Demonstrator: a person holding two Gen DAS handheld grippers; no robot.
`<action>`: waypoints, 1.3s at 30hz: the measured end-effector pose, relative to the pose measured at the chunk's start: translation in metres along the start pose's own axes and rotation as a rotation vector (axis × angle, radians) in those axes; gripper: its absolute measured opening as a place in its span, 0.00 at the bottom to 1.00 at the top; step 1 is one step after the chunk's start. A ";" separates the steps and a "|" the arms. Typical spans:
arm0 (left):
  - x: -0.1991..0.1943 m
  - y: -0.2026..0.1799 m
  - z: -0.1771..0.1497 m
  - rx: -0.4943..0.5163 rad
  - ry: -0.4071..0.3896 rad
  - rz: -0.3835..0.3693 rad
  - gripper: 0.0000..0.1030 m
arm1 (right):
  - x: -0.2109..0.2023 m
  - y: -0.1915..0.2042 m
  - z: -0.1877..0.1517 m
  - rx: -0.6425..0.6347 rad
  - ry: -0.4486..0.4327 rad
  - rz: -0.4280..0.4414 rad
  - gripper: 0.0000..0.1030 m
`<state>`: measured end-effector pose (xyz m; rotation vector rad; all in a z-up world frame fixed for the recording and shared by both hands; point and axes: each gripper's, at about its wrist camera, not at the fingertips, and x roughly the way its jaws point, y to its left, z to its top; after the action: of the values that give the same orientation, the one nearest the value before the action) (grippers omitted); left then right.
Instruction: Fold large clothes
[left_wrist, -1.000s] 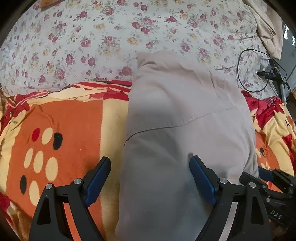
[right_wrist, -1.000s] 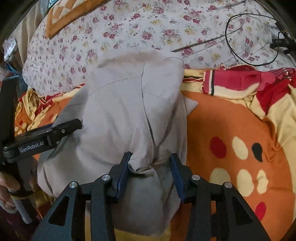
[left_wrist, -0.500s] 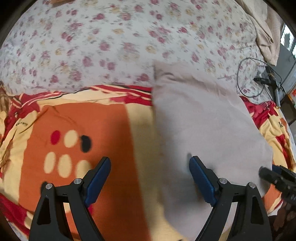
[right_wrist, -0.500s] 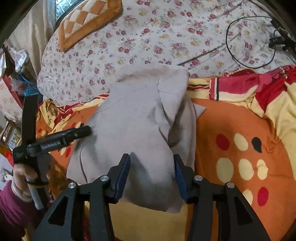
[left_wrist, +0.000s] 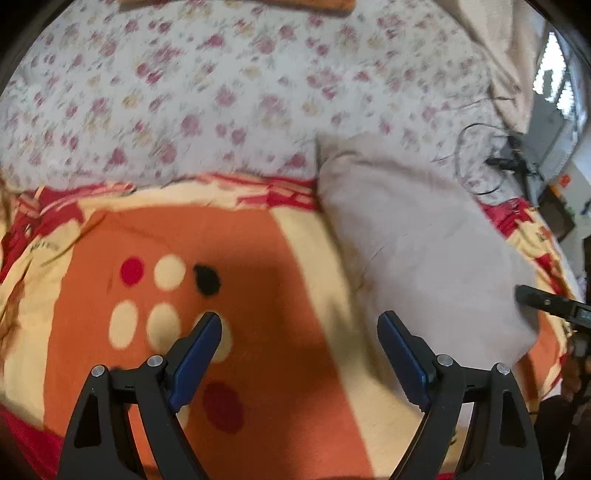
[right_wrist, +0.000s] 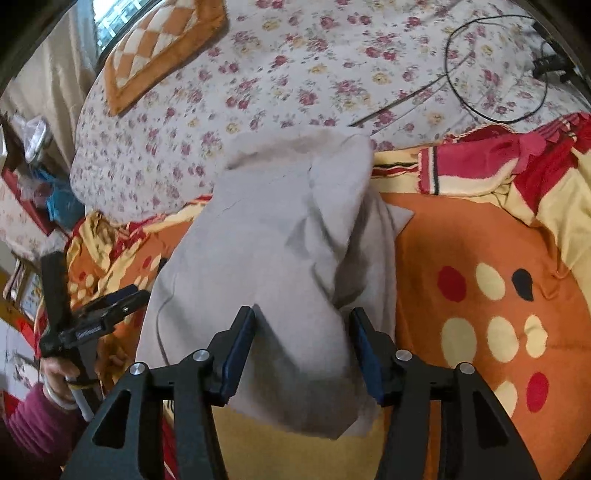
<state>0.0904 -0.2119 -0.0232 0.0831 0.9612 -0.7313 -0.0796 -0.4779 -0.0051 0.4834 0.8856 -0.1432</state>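
Note:
A folded beige garment (right_wrist: 273, 266) lies on an orange, yellow and red blanket (right_wrist: 480, 236). In the left wrist view the garment (left_wrist: 421, 251) is at the right. My left gripper (left_wrist: 299, 350) is open and empty, above the bare blanket (left_wrist: 280, 280) to the left of the garment. My right gripper (right_wrist: 303, 350) is open, its jaws standing over the garment's near end without gripping it. The left gripper also shows in the right wrist view (right_wrist: 103, 314) at the garment's left edge, and a tip of the right gripper shows in the left wrist view (left_wrist: 543, 301).
A white floral bedsheet (right_wrist: 332, 81) covers the bed beyond the blanket. An orange checked cushion (right_wrist: 162, 48) lies at the far left. A black cable loop (right_wrist: 495, 62) and a plug (left_wrist: 506, 162) lie on the sheet at the right.
My right gripper let go of the garment's near end and opened. Both grippers pulled back; my left gripper swung left, off the garment, over the bare blanket.

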 end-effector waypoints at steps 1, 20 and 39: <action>0.002 -0.001 0.001 0.011 0.015 -0.016 0.84 | -0.001 -0.001 0.002 0.011 -0.003 -0.001 0.55; -0.032 0.000 -0.053 0.051 0.098 0.021 0.54 | -0.013 -0.003 0.001 0.006 -0.017 0.013 0.56; 0.027 -0.049 0.023 -0.094 0.097 -0.133 0.91 | 0.048 -0.039 0.037 0.141 0.069 0.130 0.92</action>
<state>0.0868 -0.2721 -0.0189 -0.0287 1.1000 -0.8085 -0.0353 -0.5260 -0.0356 0.6793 0.9123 -0.0709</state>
